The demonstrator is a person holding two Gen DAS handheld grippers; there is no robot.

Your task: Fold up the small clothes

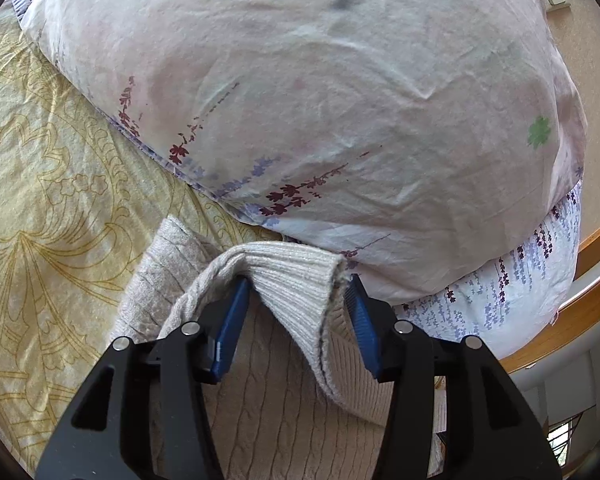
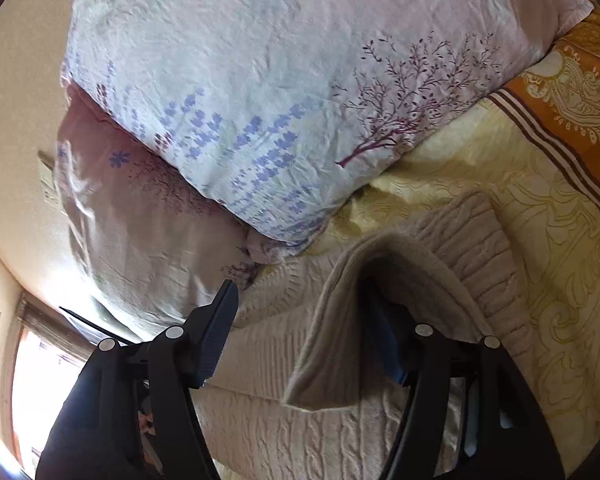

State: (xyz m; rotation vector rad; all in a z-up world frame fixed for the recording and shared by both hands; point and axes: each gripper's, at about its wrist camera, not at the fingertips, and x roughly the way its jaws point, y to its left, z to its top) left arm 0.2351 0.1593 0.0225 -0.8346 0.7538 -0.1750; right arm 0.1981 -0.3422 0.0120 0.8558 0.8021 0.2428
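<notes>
A beige cable-knit sweater (image 1: 268, 412) lies on the yellow patterned bedsheet (image 1: 52, 200). In the left wrist view a ribbed cuff or hem (image 1: 296, 280) drapes between the open fingers of my left gripper (image 1: 296, 284), over the left blue pad (image 1: 230, 332); the jaws stand wide apart. In the right wrist view the sweater (image 2: 300, 432) lies below my right gripper (image 2: 300, 288). Its jaws are open. A ribbed fold (image 2: 380, 264) drapes over the right finger and hides its tip; the left finger (image 2: 220, 324) is bare.
Two floral pillows are stacked just beyond the sweater (image 1: 320, 100) (image 2: 280, 100). An orange patterned border (image 2: 572, 92) runs along the sheet. A wooden headboard ledge (image 1: 580, 320) and a wall with a switch (image 2: 48, 180) lie behind the pillows.
</notes>
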